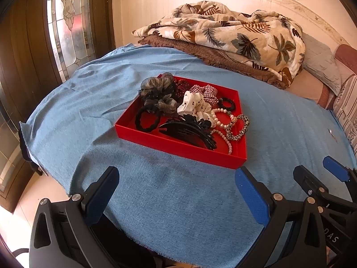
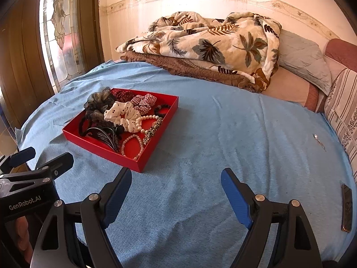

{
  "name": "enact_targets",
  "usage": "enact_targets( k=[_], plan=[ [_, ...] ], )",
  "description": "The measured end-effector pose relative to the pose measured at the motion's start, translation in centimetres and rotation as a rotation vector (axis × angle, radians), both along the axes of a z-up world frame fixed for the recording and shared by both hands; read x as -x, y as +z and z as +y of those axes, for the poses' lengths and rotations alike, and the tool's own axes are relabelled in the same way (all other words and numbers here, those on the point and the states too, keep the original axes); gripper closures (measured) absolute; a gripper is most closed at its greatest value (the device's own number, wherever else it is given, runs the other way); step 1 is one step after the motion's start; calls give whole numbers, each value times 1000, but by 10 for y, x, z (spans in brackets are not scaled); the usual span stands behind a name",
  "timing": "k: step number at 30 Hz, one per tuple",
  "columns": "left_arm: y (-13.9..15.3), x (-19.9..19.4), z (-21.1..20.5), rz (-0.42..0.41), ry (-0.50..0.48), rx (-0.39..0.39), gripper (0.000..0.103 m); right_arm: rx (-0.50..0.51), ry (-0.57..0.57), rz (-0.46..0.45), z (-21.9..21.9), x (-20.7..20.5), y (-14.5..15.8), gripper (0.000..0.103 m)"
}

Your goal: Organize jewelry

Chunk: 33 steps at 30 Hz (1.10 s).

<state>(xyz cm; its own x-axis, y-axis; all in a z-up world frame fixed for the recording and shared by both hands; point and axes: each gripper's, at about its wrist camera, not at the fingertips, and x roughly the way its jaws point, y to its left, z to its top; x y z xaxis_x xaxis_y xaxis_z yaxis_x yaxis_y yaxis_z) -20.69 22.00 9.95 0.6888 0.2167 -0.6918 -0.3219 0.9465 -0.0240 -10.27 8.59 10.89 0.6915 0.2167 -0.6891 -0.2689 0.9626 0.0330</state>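
Both black grippers with blue pads, left [image 1: 176, 178] and right [image 2: 176, 182], gaped wide and empty above the blue cloth [image 2: 200, 156]; jewelry lay heaped in the shallow red tray [image 1: 178, 147] ahead.

One red tray [image 1: 178, 144]. Inside: four scrunchies – sheer grey [image 1: 156, 89], dark red dotted [image 1: 181, 87], plaid [image 1: 206, 91], white dotted [image 1: 194, 105]. Two black hair ties [image 1: 146, 120] at 9 and 2 o'clock. One leopard tie [image 1: 238, 127]. One black claw clip [image 1: 189, 129]. Pearl strands [image 1: 219, 120]: count unclear.
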Motion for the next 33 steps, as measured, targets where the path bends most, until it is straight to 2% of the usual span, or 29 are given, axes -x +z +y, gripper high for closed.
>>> enact_targets(
  k=[33],
  plan=[
    [-21, -12, 9, 54, 10, 24, 0, 16, 14, 41, 9, -10, -16, 17]
  ],
)
